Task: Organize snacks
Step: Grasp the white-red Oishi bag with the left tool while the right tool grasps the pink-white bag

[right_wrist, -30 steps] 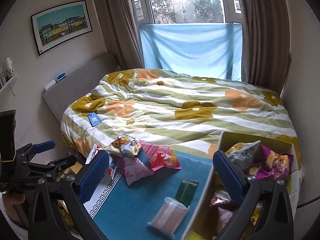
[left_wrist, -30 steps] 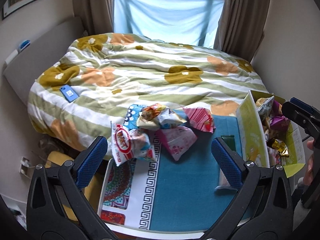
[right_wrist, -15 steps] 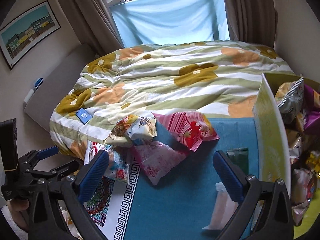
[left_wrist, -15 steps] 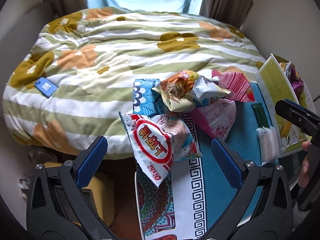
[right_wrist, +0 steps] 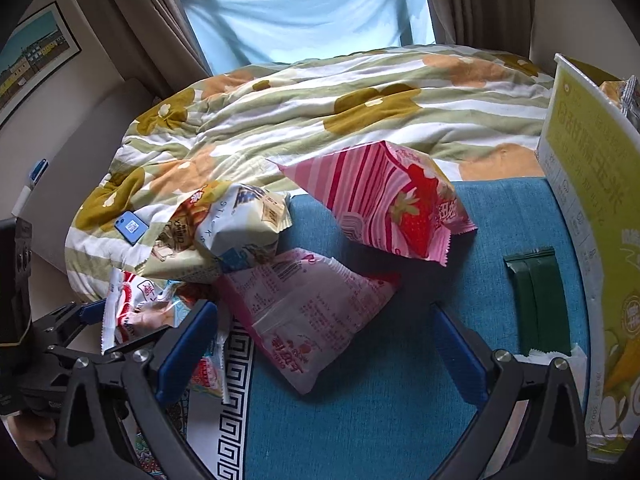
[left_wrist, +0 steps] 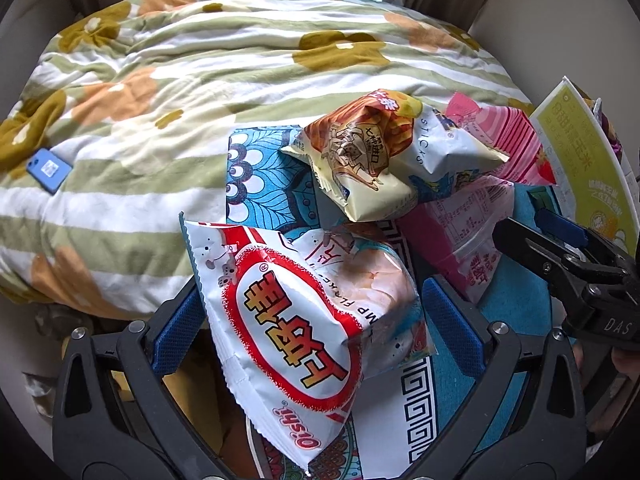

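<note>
Snack bags lie piled on a blue mat (right_wrist: pixel 500 216) at the bed's foot. My left gripper (left_wrist: pixel 308 316) is open, its jaws on either side of a white and red snack bag (left_wrist: pixel 288 312). Behind it lie a cream bag (left_wrist: pixel 360 156), a pale pink bag (left_wrist: pixel 464 224) and a pink striped strawberry bag (left_wrist: pixel 508 136). My right gripper (right_wrist: pixel 324 344) is open just above the pale pink bag (right_wrist: pixel 312 312); the strawberry bag (right_wrist: pixel 392 200) lies beyond. A yellow-green snack box (right_wrist: pixel 588 208) stands at the right.
A dark green packet (right_wrist: pixel 540 300) and a clear pale packet (right_wrist: pixel 548 356) lie by the box. A blue phone (left_wrist: pixel 48 168) lies on the flowered quilt (left_wrist: pixel 224 64). The mat's patterned edge (right_wrist: pixel 236 404) overhangs at the left. The right gripper shows in the left wrist view (left_wrist: pixel 568 260).
Both grippers have moved down and forward toward the snack pile. The white and red bag now lies between my left gripper's open jaws. The right gripper has come close over the pale pink bag.
</note>
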A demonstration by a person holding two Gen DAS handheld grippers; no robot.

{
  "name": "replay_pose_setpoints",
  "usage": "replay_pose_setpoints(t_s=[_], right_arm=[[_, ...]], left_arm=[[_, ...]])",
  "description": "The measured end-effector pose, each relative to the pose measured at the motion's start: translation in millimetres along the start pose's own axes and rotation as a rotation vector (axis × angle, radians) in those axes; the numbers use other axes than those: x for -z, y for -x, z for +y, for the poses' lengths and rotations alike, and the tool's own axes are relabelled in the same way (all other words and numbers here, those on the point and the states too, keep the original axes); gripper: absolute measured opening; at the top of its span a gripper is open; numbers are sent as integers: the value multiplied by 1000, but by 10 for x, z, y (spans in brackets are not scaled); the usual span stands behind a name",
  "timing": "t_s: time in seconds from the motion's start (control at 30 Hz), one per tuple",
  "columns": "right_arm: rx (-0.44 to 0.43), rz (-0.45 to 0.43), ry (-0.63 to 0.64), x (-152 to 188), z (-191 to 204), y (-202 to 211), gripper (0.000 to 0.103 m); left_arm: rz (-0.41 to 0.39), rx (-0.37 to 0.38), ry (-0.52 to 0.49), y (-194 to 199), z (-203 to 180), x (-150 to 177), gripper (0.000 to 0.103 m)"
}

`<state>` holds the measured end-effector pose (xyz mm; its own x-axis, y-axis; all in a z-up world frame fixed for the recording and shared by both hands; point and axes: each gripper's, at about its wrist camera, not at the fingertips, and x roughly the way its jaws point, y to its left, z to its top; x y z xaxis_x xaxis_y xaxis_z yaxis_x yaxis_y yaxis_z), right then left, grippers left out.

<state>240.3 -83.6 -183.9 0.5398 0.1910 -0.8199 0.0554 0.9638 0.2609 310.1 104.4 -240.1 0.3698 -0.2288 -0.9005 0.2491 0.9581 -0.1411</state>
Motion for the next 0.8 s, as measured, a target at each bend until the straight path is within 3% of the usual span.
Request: replay_pose_setpoints(t_s=[0.5, 0.8], right_arm=[[-31, 43, -120, 29, -24, -341, 103], [-41, 18, -97, 46, 48, -412, 103]], left_arm=[[-3, -4, -41, -18, -36, 127, 70], [1, -24, -37, 40, -49, 179, 68]])
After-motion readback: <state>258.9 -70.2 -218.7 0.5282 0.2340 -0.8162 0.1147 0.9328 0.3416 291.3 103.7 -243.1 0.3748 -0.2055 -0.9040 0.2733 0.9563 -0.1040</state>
